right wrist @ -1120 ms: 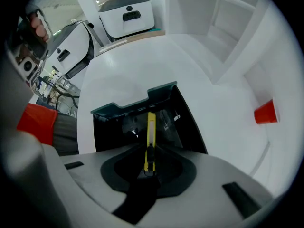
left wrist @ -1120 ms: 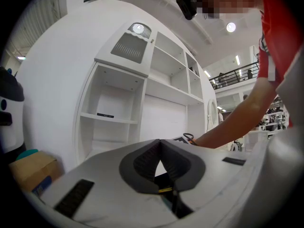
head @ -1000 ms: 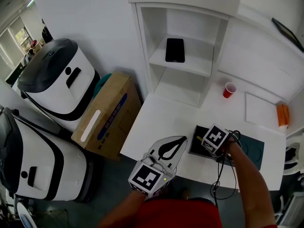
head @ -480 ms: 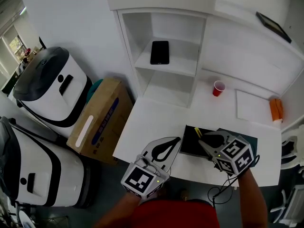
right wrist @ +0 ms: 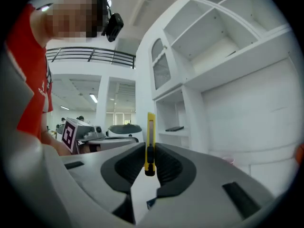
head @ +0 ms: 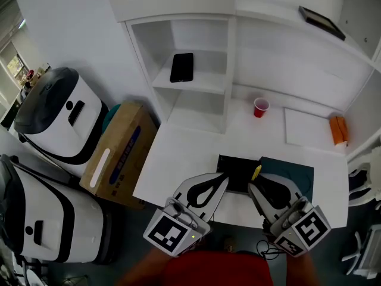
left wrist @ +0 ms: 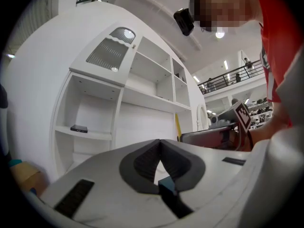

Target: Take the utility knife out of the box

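Yellow utility knife stands upright, clamped between my right gripper's pads, clear of the black box on the white desk. My left gripper is closed on nothing.

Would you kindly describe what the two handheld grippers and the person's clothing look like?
The left gripper and right gripper both have pale grey tongs lined with black pads, each carrying a cube with black-and-white square markers. A black cable hangs below the right one. The person wears a red shirt.
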Demonstrator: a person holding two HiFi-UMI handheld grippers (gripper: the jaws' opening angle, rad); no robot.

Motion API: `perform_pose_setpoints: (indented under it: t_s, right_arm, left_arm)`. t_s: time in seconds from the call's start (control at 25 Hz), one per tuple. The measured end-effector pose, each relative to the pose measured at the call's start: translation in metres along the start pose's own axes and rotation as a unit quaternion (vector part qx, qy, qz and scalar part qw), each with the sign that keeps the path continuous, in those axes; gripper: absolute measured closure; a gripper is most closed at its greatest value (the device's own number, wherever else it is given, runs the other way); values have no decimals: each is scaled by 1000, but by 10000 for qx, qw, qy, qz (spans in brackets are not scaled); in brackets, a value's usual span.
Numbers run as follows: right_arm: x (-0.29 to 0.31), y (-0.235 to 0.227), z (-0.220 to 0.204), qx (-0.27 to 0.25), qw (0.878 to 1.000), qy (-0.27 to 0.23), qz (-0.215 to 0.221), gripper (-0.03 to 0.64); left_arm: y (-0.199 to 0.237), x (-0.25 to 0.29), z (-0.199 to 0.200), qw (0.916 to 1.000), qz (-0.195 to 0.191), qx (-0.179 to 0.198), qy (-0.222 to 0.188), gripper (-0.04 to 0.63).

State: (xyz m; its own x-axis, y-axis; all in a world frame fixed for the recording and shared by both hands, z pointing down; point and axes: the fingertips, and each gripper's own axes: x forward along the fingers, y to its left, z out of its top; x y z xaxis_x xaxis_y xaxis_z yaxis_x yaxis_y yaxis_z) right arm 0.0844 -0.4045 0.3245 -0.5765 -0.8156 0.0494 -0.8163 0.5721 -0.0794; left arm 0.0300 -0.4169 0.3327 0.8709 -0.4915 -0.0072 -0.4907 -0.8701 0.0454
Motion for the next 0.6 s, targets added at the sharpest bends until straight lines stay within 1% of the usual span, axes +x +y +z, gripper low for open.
perform_pose_setpoints:
  t_s: [0.12,0.24,0.48,0.6]
  right_arm:
    - [-15,4,11,-26,9995,-324,12,532]
    - [-27,8,16,-60,9986,-516,35,532]
    - [-42,9,16,-164,9980,-614,11,532]
    - [-43,9,14,-284,9979,-577,-26,533]
  left_arm:
    - [-12,2,4,10000,-39,12,-18,586]
    - [-22,3,6,10000,-61,24,-12,586]
    - [-40,5,8,9999,-106,69,-1,586]
    - [-42,5,8,9999,-91,81,21,586]
